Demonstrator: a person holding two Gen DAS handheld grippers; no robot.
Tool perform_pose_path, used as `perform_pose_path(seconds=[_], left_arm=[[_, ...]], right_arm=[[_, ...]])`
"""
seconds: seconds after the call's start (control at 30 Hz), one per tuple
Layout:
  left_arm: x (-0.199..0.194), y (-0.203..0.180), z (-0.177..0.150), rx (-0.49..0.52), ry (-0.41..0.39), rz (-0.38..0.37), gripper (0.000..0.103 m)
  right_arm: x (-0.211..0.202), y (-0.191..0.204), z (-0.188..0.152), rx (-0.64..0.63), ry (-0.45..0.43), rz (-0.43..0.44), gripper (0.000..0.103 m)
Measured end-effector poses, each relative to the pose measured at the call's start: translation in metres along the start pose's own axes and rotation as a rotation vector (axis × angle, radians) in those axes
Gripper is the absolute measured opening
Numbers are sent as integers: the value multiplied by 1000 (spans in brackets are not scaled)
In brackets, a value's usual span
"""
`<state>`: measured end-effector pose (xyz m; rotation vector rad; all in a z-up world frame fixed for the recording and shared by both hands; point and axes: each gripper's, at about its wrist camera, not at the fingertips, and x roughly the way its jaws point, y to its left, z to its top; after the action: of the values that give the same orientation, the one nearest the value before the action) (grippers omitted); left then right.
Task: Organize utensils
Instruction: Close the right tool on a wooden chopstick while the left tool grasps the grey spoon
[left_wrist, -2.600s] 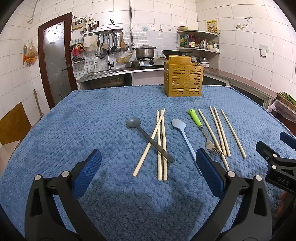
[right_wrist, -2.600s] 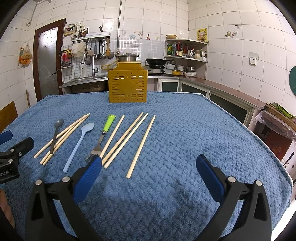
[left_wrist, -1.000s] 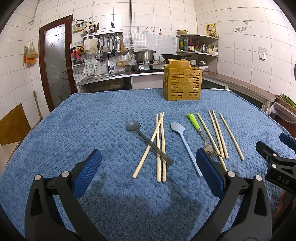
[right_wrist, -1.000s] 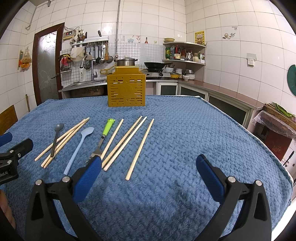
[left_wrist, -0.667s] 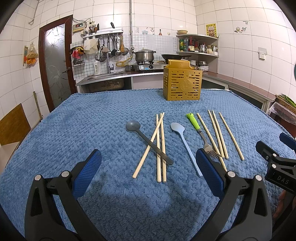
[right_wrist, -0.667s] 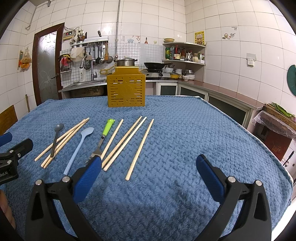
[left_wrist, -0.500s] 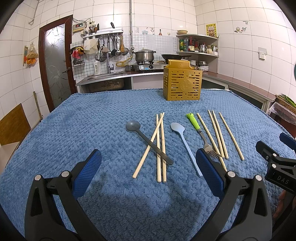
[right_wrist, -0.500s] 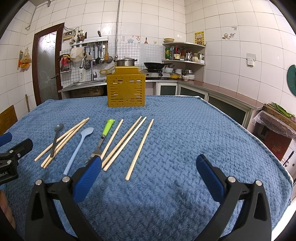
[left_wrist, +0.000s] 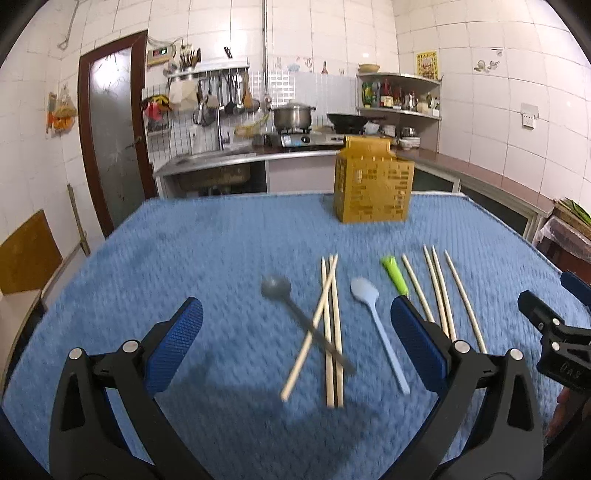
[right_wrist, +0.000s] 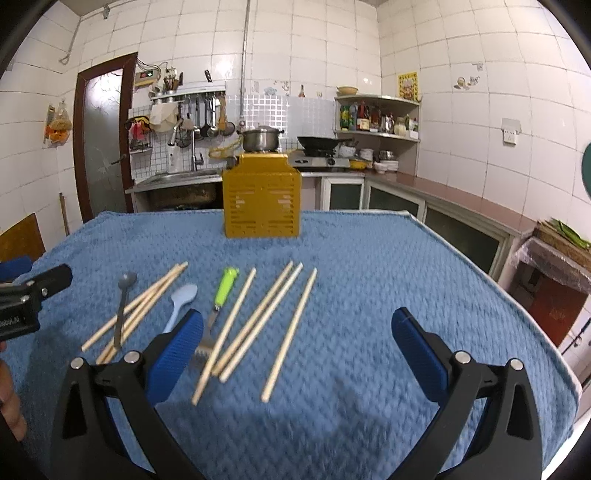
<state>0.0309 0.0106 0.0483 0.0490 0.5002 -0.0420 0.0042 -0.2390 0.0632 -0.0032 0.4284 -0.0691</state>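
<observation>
Both the left gripper (left_wrist: 295, 332) and the right gripper (right_wrist: 297, 341) hang open and empty above the blue cloth (right_wrist: 369, 280). On it lie seven chopsticks (right_wrist: 288, 328), two spoons (left_wrist: 364, 295), one fork (right_wrist: 221, 291); the yellow holder (right_wrist: 261, 199) stands behind. The fork's prongs show only in the right view.

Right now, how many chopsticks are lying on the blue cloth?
7. Three lie crossed in a left bunch with the dark spoon lying across them. Four lie right of the green-handled fork: one beside it, a close pair, one farthest right.
</observation>
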Motion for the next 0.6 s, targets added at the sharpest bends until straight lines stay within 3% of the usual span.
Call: perform_pose_path(seconds=[0.23,0.4,0.5,0.6], left_arm=[[24,-4,23,19,2,11,98],[56,7,27,-42,75,13,98],[75,10,29,-30,96,53,98],[92,10,27,-26,139,56,98]], right_arm=[[19,4,26,-20,-47,-39,100],[44,11,36,-85,-62,-154,100],[65,10,38,-84,-20,-160,99],[94,-3,39,-18,81,-143,100]])
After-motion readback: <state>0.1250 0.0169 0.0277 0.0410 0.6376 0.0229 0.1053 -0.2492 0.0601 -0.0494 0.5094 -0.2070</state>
